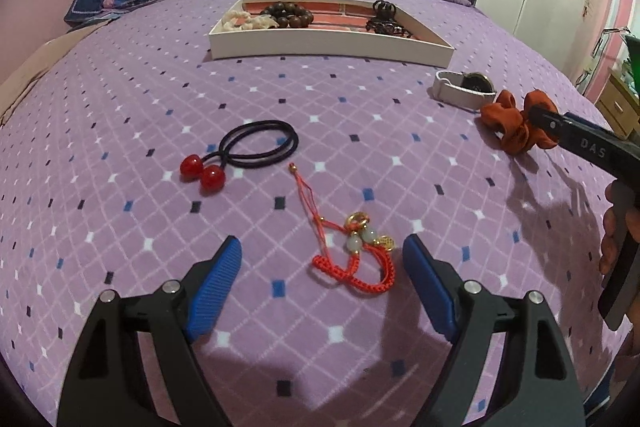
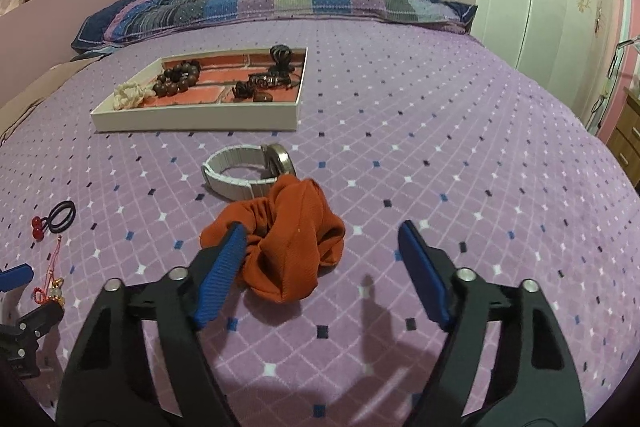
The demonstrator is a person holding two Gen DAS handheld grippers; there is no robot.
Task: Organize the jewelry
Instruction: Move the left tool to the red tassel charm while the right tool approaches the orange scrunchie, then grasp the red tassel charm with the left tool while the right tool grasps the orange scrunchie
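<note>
Setting: striped pink-and-teal wallpaper behind a bed [image 1: 120,99] spread with a purple diamond-patterned blanket; no desk, everything on the bed.
Tray: shallow white rectangular tray with a brick-red lining [image 2: 192,117], far side of the bed, already holding a brown wooden bead bracelet [image 2: 178,79], a cream scrunchie [image 2: 128,97] and some dark clips, too small to count.
Left tongs: [image 1: 322,259] wide open, holding nothing, poised over a red braided cord charm with pale beads and gold rings [image 1: 356,251] lying between the blue pads.
Right tongs: [image 2: 320,247] open, not gripping; left pad touching the edge of a rust-orange fabric scrunchie [image 2: 288,247], right pad well apart from it.
Loose on the blanket, counted: one red cord charm; one black elastic hair tie with two red cherry balls [image 1: 240,155]; one rust-orange scrunchie; one wristwatch with a pale grey woven band [image 2: 248,171], just behind the scrunchie and touching it.
Risk, right side: likely off-centre grip, with the scrunchie sitting toward the left pad; only a fold caught, then slipping free on the lift.
Risk, watch: possibly dragged or nudged along with the scrunchie, given the contact.
Risk, left side: thin flat cord; pads likely to pinch blanket pile or catch one strand, leaving the charm dangling and swinging.
</note>
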